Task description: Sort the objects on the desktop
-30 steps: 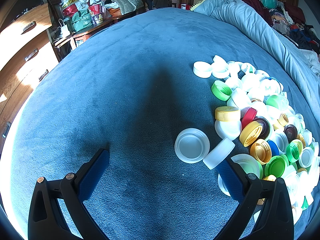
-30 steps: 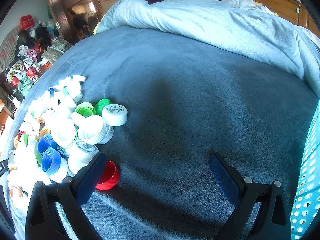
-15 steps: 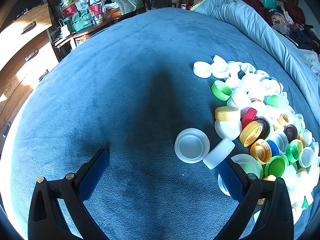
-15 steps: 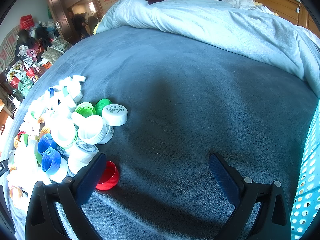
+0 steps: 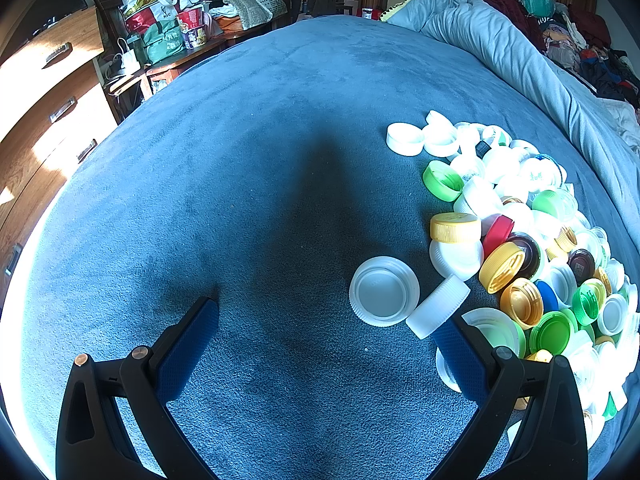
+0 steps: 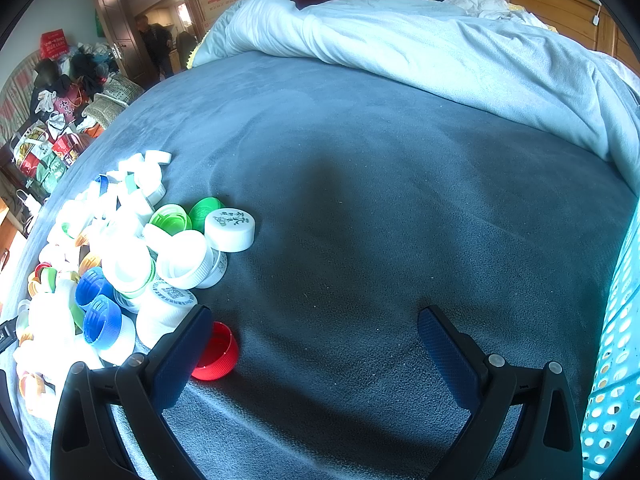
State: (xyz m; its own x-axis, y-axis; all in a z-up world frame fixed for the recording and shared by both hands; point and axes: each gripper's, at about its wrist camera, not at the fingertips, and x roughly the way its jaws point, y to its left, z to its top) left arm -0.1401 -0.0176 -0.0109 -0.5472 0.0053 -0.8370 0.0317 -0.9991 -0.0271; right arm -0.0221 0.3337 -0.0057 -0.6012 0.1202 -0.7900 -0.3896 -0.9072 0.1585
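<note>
A heap of bottle caps [image 5: 520,240] in white, green, yellow, red and brown lies on the blue blanket [image 5: 260,160], right of my left gripper [image 5: 326,328]. That gripper is open and empty; a large white cap [image 5: 384,291] lies just ahead of its right finger [image 5: 456,348], with a white cap on edge [image 5: 438,306] beside it. In the right wrist view the same heap [image 6: 112,264] is at the left. My right gripper [image 6: 316,332] is open and empty, and a red cap [image 6: 214,354] lies against its left finger [image 6: 180,356].
A light blue duvet [image 6: 420,52] is bunched along the far side of the bed. A turquoise perforated basket [image 6: 616,360] stands at the right edge. Wooden drawers [image 5: 44,92] and a cluttered side table [image 5: 180,40] stand left of the bed. A person [image 6: 154,46] stands in the doorway.
</note>
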